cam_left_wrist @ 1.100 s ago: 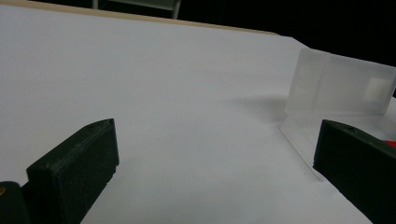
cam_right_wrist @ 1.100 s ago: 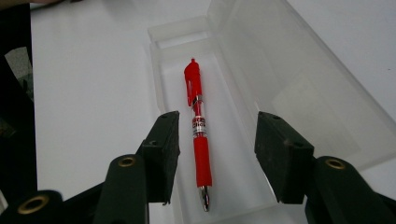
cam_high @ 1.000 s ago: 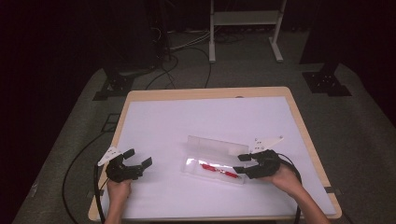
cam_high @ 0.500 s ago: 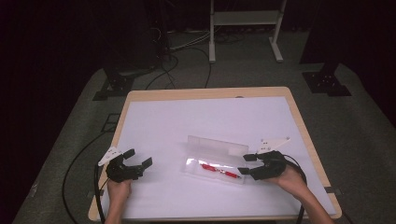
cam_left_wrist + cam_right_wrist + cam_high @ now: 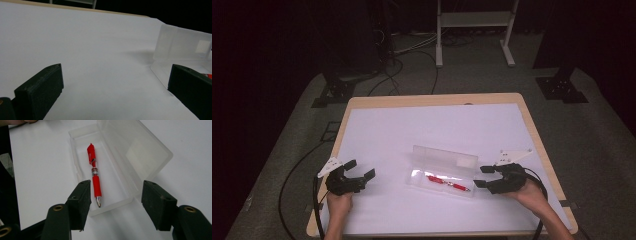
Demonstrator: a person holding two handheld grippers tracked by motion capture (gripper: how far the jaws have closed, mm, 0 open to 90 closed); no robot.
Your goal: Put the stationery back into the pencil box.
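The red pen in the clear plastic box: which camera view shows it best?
The right gripper view: the red pen lies close up and whole in the open clear plastic box, from clip to metal tip. The high view gives it as a small red streak; the left gripper view catches a red sliver at its right edge.

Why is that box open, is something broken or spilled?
Nothing looks broken or spilled. The clear plastic box lies on the white table with its lid tipped back, and the red pen lies neatly inside. It sits a bit slanted to the table's edges, that's all.
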